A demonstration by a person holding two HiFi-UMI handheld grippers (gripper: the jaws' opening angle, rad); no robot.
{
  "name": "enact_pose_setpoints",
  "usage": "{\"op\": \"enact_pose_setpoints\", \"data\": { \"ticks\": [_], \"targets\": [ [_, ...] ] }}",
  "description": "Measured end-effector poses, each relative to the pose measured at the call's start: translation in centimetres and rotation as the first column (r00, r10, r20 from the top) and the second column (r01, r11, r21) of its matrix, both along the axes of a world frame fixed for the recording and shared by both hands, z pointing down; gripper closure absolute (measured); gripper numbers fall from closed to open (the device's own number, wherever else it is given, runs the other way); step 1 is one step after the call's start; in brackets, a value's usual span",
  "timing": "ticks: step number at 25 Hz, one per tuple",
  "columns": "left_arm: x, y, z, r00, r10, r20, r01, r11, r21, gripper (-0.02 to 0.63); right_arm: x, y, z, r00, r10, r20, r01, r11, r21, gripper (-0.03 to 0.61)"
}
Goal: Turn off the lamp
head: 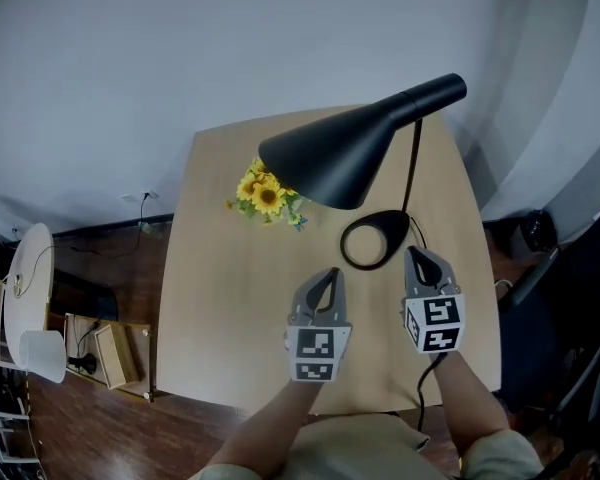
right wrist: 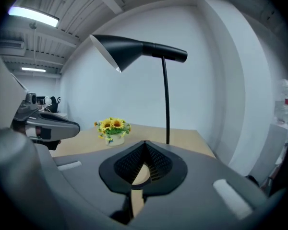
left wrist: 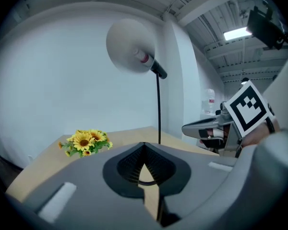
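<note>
A black lamp stands on the wooden table, with a cone shade, a thin stem and a ring base. Its cord runs off the front edge. My left gripper is shut and empty, hovering just in front and left of the base. To the right of the base, my right gripper is also shut and empty. The left gripper view shows its jaws closed, the shade's pale inside with no glow, and the right gripper. The right gripper view shows its jaws closed before the stem.
A small pot of sunflowers sits left of the lamp under the shade. The table's right edge lies close beside my right gripper. Low furniture and a white lampshade stand on the floor at left, dark items at right.
</note>
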State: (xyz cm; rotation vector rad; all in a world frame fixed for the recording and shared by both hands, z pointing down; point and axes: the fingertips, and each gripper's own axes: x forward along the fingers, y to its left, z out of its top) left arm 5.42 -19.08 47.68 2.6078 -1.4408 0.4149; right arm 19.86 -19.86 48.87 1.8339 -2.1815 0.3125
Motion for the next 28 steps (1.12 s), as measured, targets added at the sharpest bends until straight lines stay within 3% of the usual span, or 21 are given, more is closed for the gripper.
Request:
{"op": "enact_pose_setpoints", "data": {
  "ticks": [4, 10, 21, 28],
  "targets": [
    [-1.5, 2.5, -2.1, 0.999, 0.053, -0.003, -0.052, 0.998, 0.044, 0.623, -2.0, 3.3, -3.0, 1.000, 0.025, 0.009, -0.026, 0.998, 0.056, 0.580],
    [-7.1, 8.4, -4.3, 0.997, 0.083, -0.010, -0.081, 0.991, 0.102, 0.623, -6.6, 10.0, -7.3, 0.999, 0.035, 0.025, -0.038, 0.990, 0.139, 0.580],
    [-17.4, 19.1, -8.4, 0.987, 0.149, -0.056, -0.137, 0.975, 0.175, 0.623, -17.2, 23.5, -11.8, 0.996, 0.081, 0.025, -0.084, 0.980, 0.179, 0.580],
    [-21.3, 24.8, -9.3, 0.978, 0.164, -0.130, -0.138, 0.972, 0.192, 0.623, -20.5, 30.2, -12.6, 0.991, 0.131, 0.006, -0.130, 0.976, 0.177, 0.580]
  ]
}}
